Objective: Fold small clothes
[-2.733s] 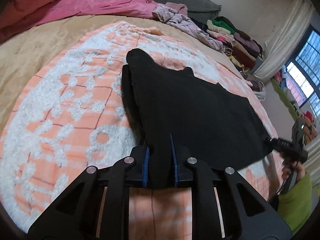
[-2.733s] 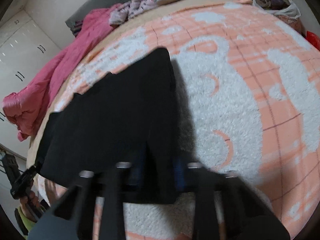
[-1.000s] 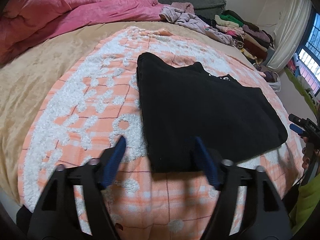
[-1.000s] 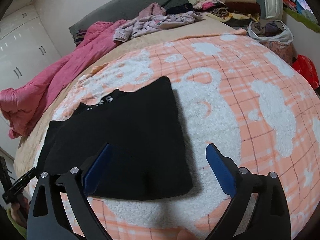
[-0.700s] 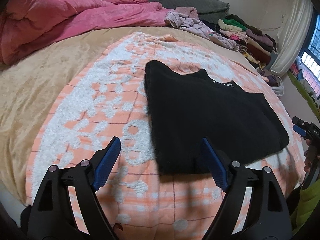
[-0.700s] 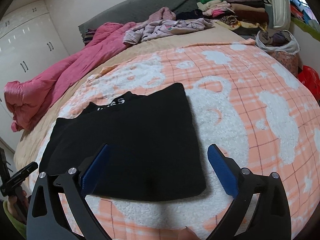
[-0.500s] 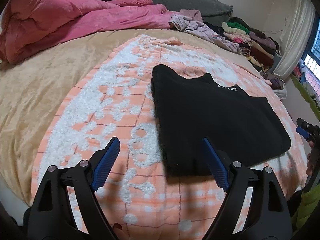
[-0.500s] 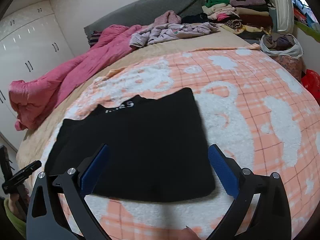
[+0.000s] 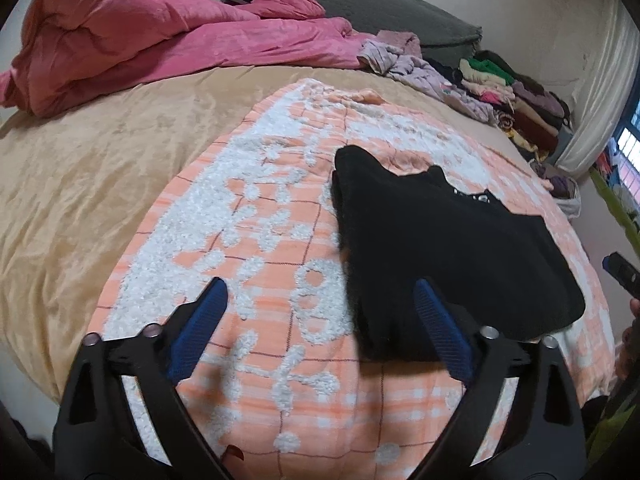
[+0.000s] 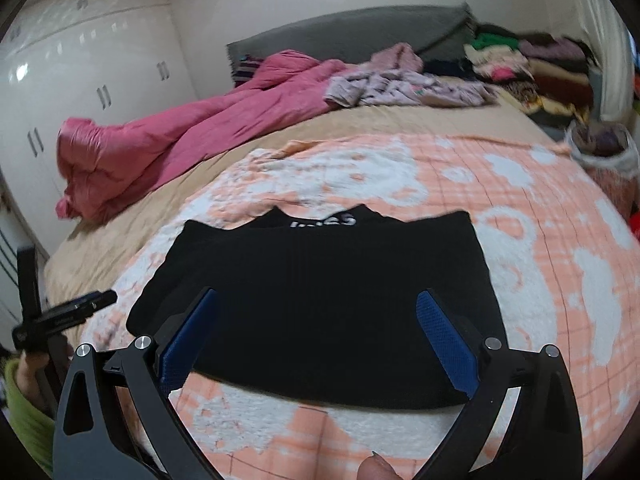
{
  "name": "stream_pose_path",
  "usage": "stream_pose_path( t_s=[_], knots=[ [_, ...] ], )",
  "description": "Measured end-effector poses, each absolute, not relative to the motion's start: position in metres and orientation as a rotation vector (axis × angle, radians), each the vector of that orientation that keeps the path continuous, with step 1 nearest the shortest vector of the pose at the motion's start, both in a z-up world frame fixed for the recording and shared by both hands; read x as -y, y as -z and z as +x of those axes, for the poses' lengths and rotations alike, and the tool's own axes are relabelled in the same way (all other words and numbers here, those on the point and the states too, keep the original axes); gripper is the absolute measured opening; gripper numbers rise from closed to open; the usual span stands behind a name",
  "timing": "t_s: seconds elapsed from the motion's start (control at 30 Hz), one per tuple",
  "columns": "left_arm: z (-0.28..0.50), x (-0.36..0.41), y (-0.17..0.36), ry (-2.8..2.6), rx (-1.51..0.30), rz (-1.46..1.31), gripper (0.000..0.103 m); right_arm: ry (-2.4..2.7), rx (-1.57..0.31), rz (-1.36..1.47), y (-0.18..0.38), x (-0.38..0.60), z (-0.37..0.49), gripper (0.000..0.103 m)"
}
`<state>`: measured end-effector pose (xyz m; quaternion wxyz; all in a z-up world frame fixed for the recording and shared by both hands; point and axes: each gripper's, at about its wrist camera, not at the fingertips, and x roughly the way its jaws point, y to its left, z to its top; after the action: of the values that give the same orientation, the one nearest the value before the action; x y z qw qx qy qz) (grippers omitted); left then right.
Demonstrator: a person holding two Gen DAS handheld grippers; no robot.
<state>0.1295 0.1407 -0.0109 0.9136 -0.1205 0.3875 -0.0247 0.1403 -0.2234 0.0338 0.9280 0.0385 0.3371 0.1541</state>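
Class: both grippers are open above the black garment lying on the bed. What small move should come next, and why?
Probably bring the right gripper down to the black garment's right side edge to start a sideways fold. The garment lies flat, already folded once, on the orange blanket, yet is still wide. Both the right and the left gripper are open and hold nothing.

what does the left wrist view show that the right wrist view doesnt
Only the left wrist view shows the window at the far right and the left gripper with its jaws spread wide, nothing between them.

Only the right wrist view shows the white wardrobe doors and the right gripper, also open and empty.

Both show the folded black garment lying flat on the orange and white blanket, the pink duvet and the stack of clothes.
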Motion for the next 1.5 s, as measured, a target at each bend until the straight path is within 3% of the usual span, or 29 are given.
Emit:
stream_pose_path(
  t_s=[0.67, 1.5],
  knots=[
    [0.123, -0.172, 0.002, -0.004, -0.756, -0.3, 0.093, -0.457, -0.688, -0.057, -0.028, 0.128, 0.131, 0.098],
    [0.185, -0.15, 0.024, 0.022, -0.854, -0.274, 0.093, -0.497, -0.78, -0.286, 0.038, 0.062, 0.123, 0.098]
  ],
)
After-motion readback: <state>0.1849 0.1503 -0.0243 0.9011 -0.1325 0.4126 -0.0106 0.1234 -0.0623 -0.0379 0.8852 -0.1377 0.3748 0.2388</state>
